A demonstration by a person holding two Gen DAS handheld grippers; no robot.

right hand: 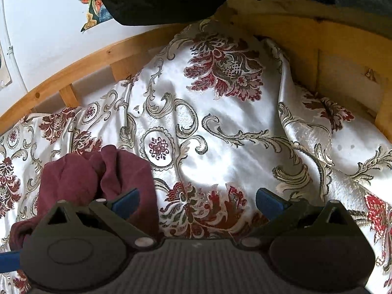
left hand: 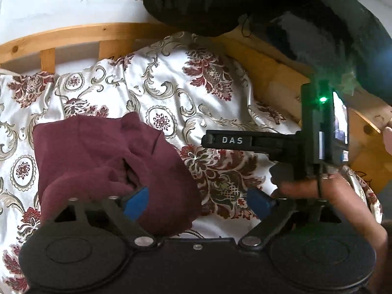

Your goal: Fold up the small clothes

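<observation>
A crumpled maroon garment [left hand: 107, 166] is seen lying on the floral satin bedspread [left hand: 171, 93], near and to the left. The left gripper [left hand: 198, 202] is spread wide above its right edge, nothing pinched. The right gripper [right hand: 197, 202] is likewise spread, empty, just right of the garment. A wooden bed frame [left hand: 73, 34] borders the far side.

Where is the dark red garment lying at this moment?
The dark red garment lies bunched on the floral bedspread, low on the left in both wrist views, just ahead of each gripper's left fingertip.
</observation>
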